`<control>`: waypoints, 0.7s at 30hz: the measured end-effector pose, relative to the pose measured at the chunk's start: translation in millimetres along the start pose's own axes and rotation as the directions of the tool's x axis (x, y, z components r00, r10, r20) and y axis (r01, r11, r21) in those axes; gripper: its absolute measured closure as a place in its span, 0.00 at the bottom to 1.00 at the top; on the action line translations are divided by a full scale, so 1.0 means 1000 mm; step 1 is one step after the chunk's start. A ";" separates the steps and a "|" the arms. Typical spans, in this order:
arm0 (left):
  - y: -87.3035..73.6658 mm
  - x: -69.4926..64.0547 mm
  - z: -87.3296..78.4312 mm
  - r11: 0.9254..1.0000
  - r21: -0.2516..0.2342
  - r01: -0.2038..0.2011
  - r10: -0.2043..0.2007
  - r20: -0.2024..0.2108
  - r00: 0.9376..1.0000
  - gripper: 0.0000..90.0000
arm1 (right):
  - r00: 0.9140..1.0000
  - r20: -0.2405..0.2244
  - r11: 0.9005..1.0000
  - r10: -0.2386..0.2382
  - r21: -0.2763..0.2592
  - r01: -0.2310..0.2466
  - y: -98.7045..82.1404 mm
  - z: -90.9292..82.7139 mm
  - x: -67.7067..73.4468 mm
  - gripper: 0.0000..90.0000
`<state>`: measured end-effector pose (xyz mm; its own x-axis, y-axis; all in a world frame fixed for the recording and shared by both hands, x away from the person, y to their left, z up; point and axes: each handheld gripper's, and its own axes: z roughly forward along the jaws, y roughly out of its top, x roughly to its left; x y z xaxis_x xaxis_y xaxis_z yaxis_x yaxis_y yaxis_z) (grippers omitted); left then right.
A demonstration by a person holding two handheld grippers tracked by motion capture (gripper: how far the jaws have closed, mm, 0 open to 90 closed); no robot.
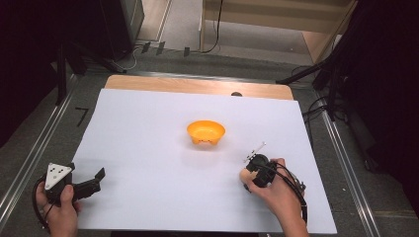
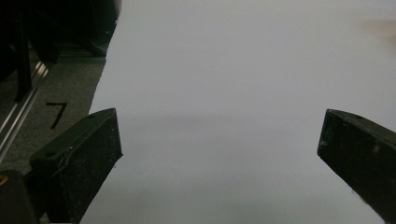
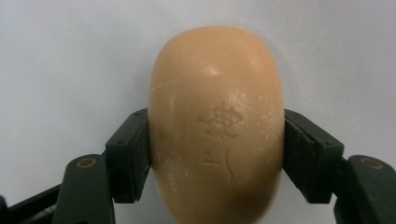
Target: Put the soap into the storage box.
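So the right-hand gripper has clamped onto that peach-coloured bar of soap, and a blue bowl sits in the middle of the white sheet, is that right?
Nearly. The bowl is orange, not blue, as the high view shows. The rest holds: in the right gripper view, the right gripper has its pads pressed on both sides of the peach-coloured soap, and the bowl sits mid-way on the white sheet.

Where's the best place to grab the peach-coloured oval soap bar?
Across the narrow middle of the peach-coloured oval soap bar, coming from above with jaws on its two long sides. The right claw grips exactly there; the rounded ends would slip.
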<state>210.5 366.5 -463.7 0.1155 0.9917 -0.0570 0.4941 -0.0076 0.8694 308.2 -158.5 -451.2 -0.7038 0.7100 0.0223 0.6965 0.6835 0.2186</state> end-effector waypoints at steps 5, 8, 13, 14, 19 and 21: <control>0.001 0.000 0.000 1.000 0.012 -0.004 0.004 0.001 1.000 0.00 | 1.000 -0.010 1.000 -0.008 -0.024 0.007 -0.003 0.000 -0.001 0.37; 0.001 0.000 0.001 1.000 0.015 -0.007 0.007 0.002 1.000 0.00 | 1.000 -0.011 0.999 -0.009 -0.034 0.008 -0.004 0.000 -0.001 0.37; 0.000 0.001 0.000 1.000 0.002 0.004 -0.004 0.004 1.000 0.00 | 1.000 -0.026 0.999 -0.016 -0.051 0.015 -0.007 -0.002 -0.003 0.37; 0.000 0.001 0.000 1.000 0.002 0.004 -0.004 0.005 1.000 0.00 | 0.999 -0.027 0.999 -0.020 -0.048 0.018 -0.007 -0.002 -0.003 0.37; 0.000 0.001 0.000 1.000 0.003 0.001 -0.001 0.005 1.000 0.00 | 0.998 -0.022 0.998 -0.051 -0.032 0.050 -0.006 -0.007 -0.004 0.37; 0.000 0.001 0.000 1.000 0.006 -0.001 0.001 0.004 1.000 0.00 | 0.998 -0.025 0.998 -0.059 -0.039 0.058 -0.007 -0.012 -0.008 0.37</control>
<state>210.9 367.3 -463.4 0.1196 0.9911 -0.0584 0.4992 -0.0092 0.8664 307.6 -171.3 -440.7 -0.7466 0.6644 0.0336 0.6489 0.7162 0.2570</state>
